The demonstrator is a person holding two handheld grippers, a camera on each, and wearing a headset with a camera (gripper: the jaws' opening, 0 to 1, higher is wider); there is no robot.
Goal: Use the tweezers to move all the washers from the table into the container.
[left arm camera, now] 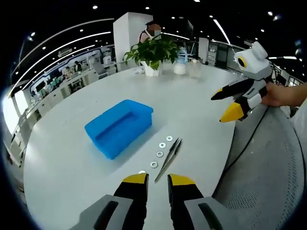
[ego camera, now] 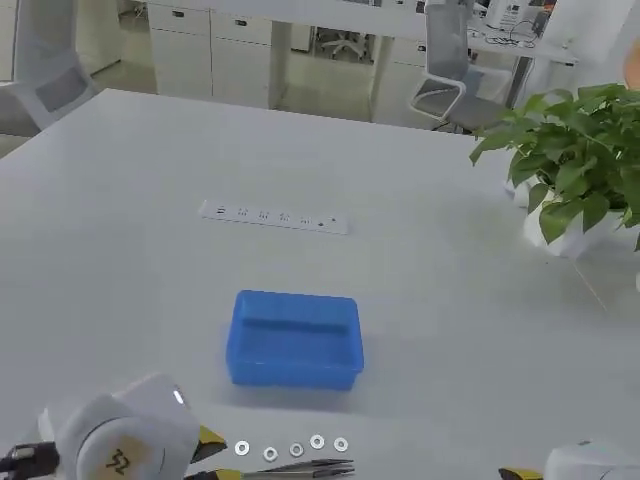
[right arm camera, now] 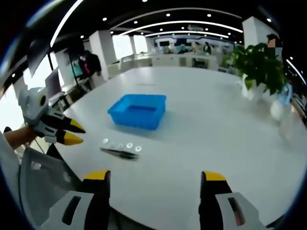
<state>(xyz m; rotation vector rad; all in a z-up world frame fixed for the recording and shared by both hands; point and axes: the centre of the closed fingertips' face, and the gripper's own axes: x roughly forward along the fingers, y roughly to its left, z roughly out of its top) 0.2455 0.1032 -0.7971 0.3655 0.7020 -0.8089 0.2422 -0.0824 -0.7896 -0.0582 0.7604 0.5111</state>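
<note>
Tweezers (left arm camera: 168, 159), slim silver metal, lie just ahead of the barely parted, empty left claw (left arm camera: 158, 178), right claw (right arm camera: 155, 175) wide and empty; a clumsy pinch could scatter the small silver washers (left arm camera: 159, 154) alongside.

Light is bright and even, falling from rows of ceiling lights (left arm camera: 221, 31) that show as spots and long strips in both gripper views. The pale worktop (ego camera: 420, 300) carries a dull sheen without hard glare, and the blue container (ego camera: 294, 340) casts only a thin, soft shadow. Both gripper views bow straight lines into arcs toward their edges, and the head view is slightly soft.
</note>
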